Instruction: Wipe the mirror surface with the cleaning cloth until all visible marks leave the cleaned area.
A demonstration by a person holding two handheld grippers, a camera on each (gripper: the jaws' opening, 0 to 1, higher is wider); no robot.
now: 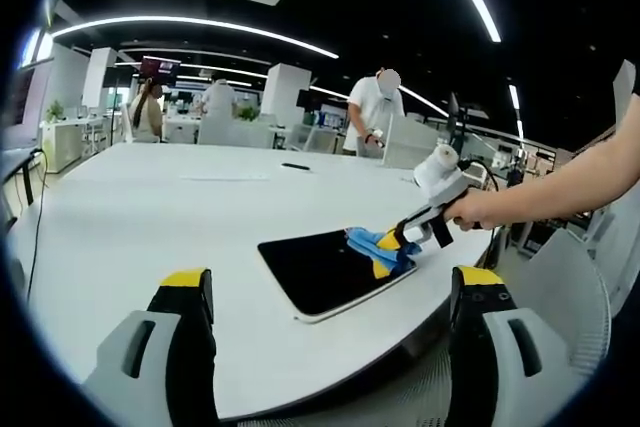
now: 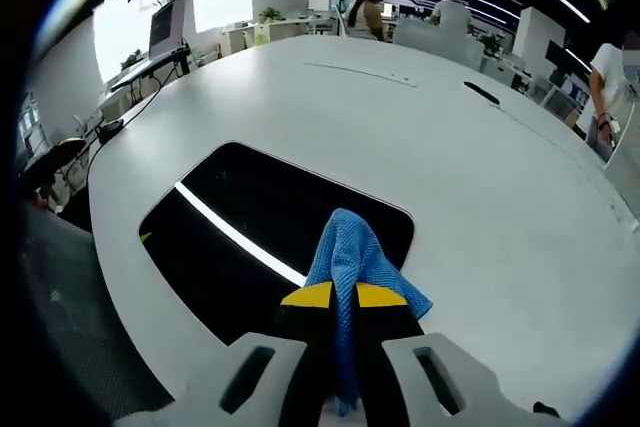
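No readable writing or brand marks on anything at this resolution. The mirror [image 1: 325, 272], a dark rounded rectangle with a pale edge, lies flat on the big white table [image 1: 130, 217] near its front rim; in the right gripper view the mirror [image 2: 250, 227] reflects a bright ceiling light as a diagonal white streak. Right gripper [image 2: 343, 297]: its yellow-tipped jaws are pressed together on a blue cloth [image 2: 355, 257], which bunches up between the tips and spills forward onto the near part of the glass; a strip of the cloth also hangs back down between the jaw bodies. From the left gripper view, the same right gripper [image 1: 395, 244] reaches in from the right, gripped by a person's hand [image 1: 470, 209] with a bare forearm behind, and the cloth [image 1: 375, 245] rests on the right-hand end of the mirror, touching the surface. Left gripper [image 1: 335, 287]: jaws spread wide, holding nothing, touching nothing; it hangs on the near side of the table with the mirror lying ahead of and between its two tips, apart from them. A small dark object [image 1: 296, 166] lies farther back on the table, well apart from the mirror. People stand at desks in the background of the open office, under long strip lights.
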